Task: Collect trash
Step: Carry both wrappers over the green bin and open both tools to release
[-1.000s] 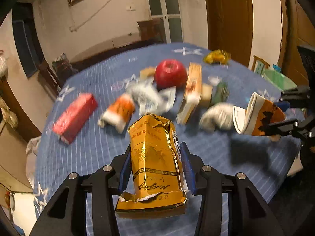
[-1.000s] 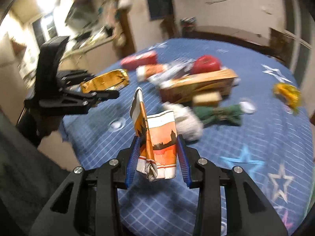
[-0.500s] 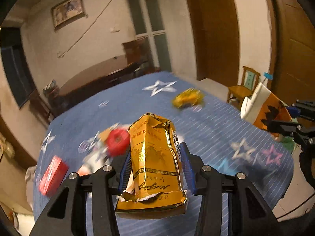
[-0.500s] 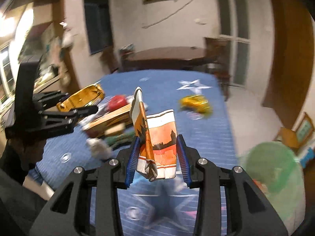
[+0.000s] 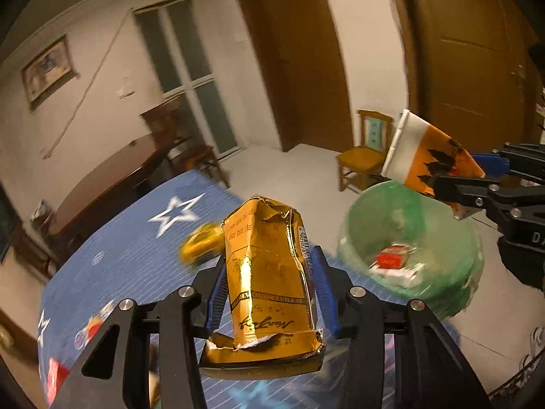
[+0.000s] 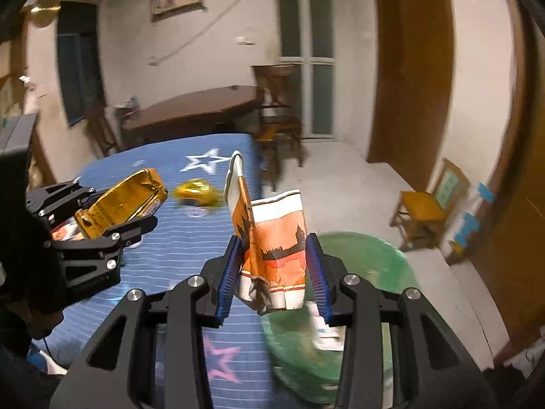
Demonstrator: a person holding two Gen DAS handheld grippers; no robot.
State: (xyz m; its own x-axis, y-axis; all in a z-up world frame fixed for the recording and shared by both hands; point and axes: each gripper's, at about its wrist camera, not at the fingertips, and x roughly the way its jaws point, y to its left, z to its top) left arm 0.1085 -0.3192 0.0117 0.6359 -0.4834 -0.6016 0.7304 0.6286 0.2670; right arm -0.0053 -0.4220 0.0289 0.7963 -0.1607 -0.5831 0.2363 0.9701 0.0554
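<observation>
The left gripper [image 5: 269, 293] is clenched on a crumpled gold pack [image 5: 269, 272], with the blue pads of its fingers [image 5: 216, 298] pressed against both sides of the pack. The pack stands roughly upright between the fingers, its torn end toward the camera. The right gripper [image 6: 272, 272] is clenched on a crushed orange-and-white carton [image 6: 276, 255], which is held upright between its fingers [image 6: 226, 272], with one flap standing up at the left. In the left wrist view the carton [image 5: 429, 156] is held above the near rim of a green-lined bin [image 5: 361, 225] on the floor beside the counter [image 5: 136, 248]. The bin holds a red-and-white box [image 5: 391, 257] and some pale scraps. In the right wrist view the bin [image 6: 374, 259] lies directly below and beyond the carton, blurred. The gold pack [image 6: 126, 201] is over the blue star-patterned cloth of the counter [image 6: 190, 248], near its edge and not over the bin. A yellow wrapper [image 6: 197, 192] lies on the cloth, near the pack. A wooden chair [image 5: 364, 153] stands beyond the bin.
</observation>
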